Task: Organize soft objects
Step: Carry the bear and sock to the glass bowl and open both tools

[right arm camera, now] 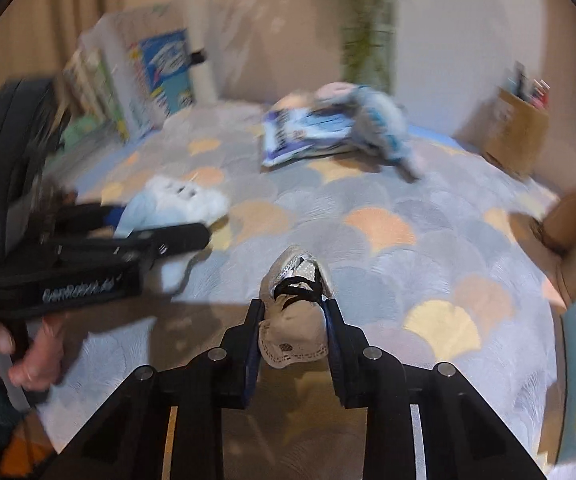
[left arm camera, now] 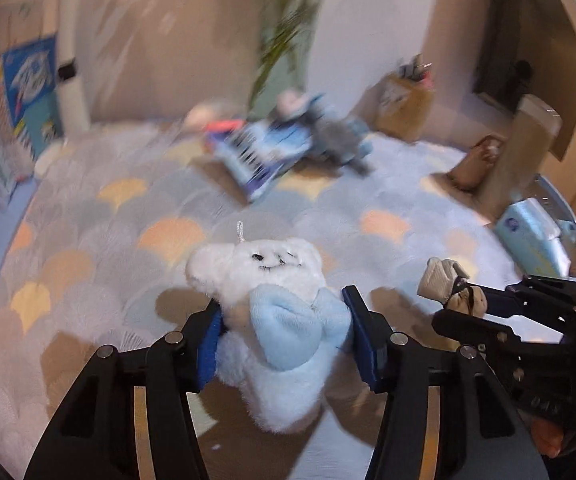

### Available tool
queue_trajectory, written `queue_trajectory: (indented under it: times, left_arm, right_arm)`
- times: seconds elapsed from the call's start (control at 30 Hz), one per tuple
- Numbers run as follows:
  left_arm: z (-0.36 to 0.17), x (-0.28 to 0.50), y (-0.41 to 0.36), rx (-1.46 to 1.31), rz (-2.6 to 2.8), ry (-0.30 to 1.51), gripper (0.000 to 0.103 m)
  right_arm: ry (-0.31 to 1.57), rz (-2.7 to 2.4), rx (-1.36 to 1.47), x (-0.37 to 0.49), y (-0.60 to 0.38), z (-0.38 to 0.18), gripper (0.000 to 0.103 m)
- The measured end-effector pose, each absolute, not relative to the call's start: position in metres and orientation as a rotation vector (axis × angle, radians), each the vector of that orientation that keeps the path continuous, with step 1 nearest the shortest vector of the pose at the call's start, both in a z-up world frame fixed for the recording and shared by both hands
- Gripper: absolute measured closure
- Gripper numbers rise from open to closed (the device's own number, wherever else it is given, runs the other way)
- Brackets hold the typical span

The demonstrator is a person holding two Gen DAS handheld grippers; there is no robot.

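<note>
1. Leftmost, at the far left edge of the rug (left arm camera: 100, 216), boxes and printed packs (left arm camera: 28, 92) stand against the wall; they look like no part of the sorting.
2. Next, the left hand-held gripper (left arm camera: 284, 332) is clamped on a white plush toy (left arm camera: 264, 272) with a pale blue bow; its blue pads press into the toy's sides, and the toy hangs just over the rug, near the camera. In the right wrist view the same toy (right arm camera: 176, 200) shows at the left, with a person's hand (right arm camera: 28, 356) on the tool's handle.
3. Far and centre, a blurred heap lies on the rug: a blue-and-white pack (left arm camera: 260, 152) with grey and blue soft things (left arm camera: 335, 136) touching it. Whether this is the gathering spot or more items waiting, I cannot tell.
4. To the right, the right hand-held gripper (right arm camera: 293, 312) is closed on a small beige fabric bundle (right arm camera: 295, 300) with lace trim and a black tie, held above the rug.
5. Rightmost, a brown cardboard box (right arm camera: 515, 136) stands far right by the wall, and a light blue packet (left arm camera: 535, 236) lies at the rug's right edge.
6. Progress, as a judgement: two soft items are picked up but not yet placed, so the task looks midway. Left to do: set both down together, then deal with anything loose in the far heap.
</note>
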State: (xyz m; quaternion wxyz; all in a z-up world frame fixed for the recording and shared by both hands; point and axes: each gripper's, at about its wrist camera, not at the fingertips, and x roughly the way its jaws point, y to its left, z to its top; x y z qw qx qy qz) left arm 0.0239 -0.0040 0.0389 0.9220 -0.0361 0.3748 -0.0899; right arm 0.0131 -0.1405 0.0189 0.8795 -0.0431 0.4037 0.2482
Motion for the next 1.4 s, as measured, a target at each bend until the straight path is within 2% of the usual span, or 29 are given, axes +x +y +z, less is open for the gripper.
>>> queue_trajectory:
  times: [0.33, 0.57, 0.73, 0.9, 1.1, 1.17, 1.23, 1.27, 1.3, 1.33, 1.4]
  left_arm:
    - [0.131, 0.023, -0.129, 0.044, -0.517, 0.598, 0.051]
    - [0.17, 0.034, -0.25, 0.15, -0.743, 0.532, 0.05]
    - [0.168, 0.056, -0.324, 0.165, -0.81, 0.536, 0.05]
    - [0.145, 0.082, -0.384, 0.204, -0.839, 0.586, 0.05]
    - [0.125, 0.098, -0.426, 0.228, -0.862, 0.614, 0.049]
    - [0.12, 0.099, -0.435, 0.236, -0.851, 0.615, 0.046]
    - [0.116, 0.1, -0.443, 0.243, -0.848, 0.616, 0.038]
    - [0.112, 0.1, -0.447, 0.254, -0.839, 0.625, 0.03]
    - [0.11, 0.1, -0.449, 0.264, -0.83, 0.632, 0.027]
    - [0.107, 0.098, -0.45, 0.279, -0.827, 0.64, 0.025]
    - [0.106, 0.093, -0.447, 0.298, -0.83, 0.649, 0.025]
  right_arm:
    - [0.622, 0.319, 0.08, -0.018, -0.256, 0.12, 0.075]
    - [0.535, 0.055, 0.19, -0.036, -0.369, 0.153, 0.075]
    - [0.544, -0.101, 0.354, -0.024, -0.46, 0.152, 0.075]
    - [0.61, -0.212, 0.57, -0.001, -0.545, 0.127, 0.075]
    - [0.673, -0.249, 0.656, 0.02, -0.581, 0.105, 0.075]
    - [0.684, -0.26, 0.671, 0.021, -0.588, 0.101, 0.074]
    - [0.706, -0.257, 0.715, 0.026, -0.596, 0.094, 0.069]
    - [0.713, -0.249, 0.734, 0.027, -0.598, 0.09, 0.064]
    - [0.722, -0.241, 0.757, 0.029, -0.603, 0.086, 0.048]
    - [0.72, -0.236, 0.772, 0.028, -0.605, 0.084, 0.04]
    - [0.711, -0.224, 0.782, 0.022, -0.607, 0.082, 0.04]
